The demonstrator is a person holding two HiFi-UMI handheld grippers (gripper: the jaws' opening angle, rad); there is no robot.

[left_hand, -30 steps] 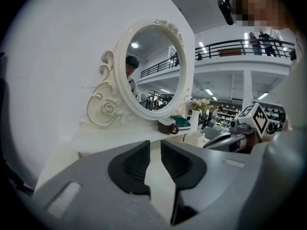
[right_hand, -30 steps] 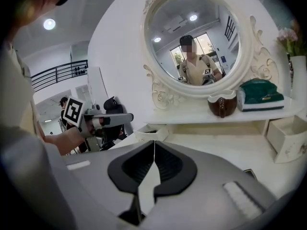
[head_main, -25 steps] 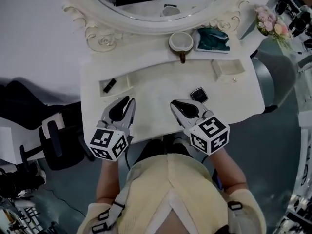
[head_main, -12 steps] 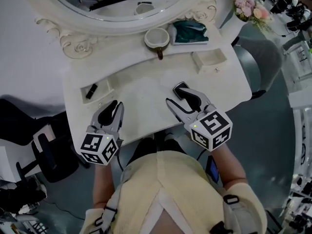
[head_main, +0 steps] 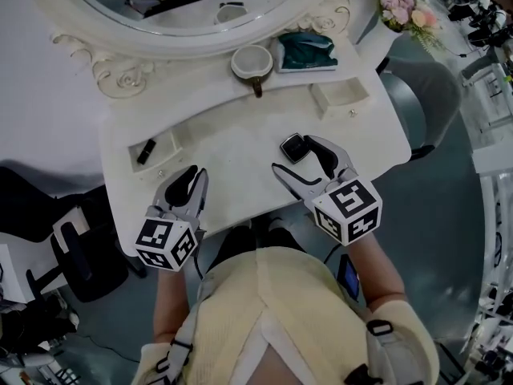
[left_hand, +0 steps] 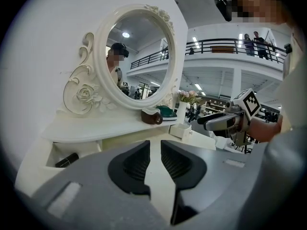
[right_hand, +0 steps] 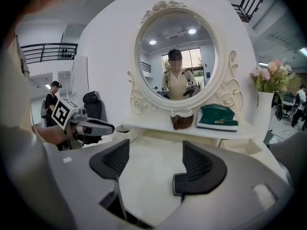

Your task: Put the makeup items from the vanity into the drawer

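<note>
Only the two gripper views show the room: a tall white hall with a railed upper gallery (left_hand: 230, 46) at the upper right of the left gripper view, with people standing on it. The head view alone looks down on the white vanity table (head_main: 232, 131) in mid-frame, on a grey floor, with a black office chair (head_main: 32, 199) at the left edge. The oval mirror in a scrolled white frame (right_hand: 175, 56) stands at the back. In the right gripper view it reflects the person in a cream top.

Two small white drawers stand open, the left drawer (head_main: 168, 144) at the tabletop's left and the right drawer (head_main: 341, 99) at upper right. The head view shows a black tube (head_main: 146, 151) lying in the left one.

The right gripper (head_main: 295, 154), right of centre, has just been opening its jaws, and they stand wide. The small square black compact (head_main: 293, 145) lies on the tabletop between their tips, the pads not pressing it. The left gripper (head_main: 192, 175), at lower left, has its jaws drawn to a thin slit with nothing in it.

Below the mirror sit a flat dark-green box (head_main: 304, 52) and a white-and-brown cup (head_main: 252, 62). Pink flowers (head_main: 405, 10) are at upper right.
</note>
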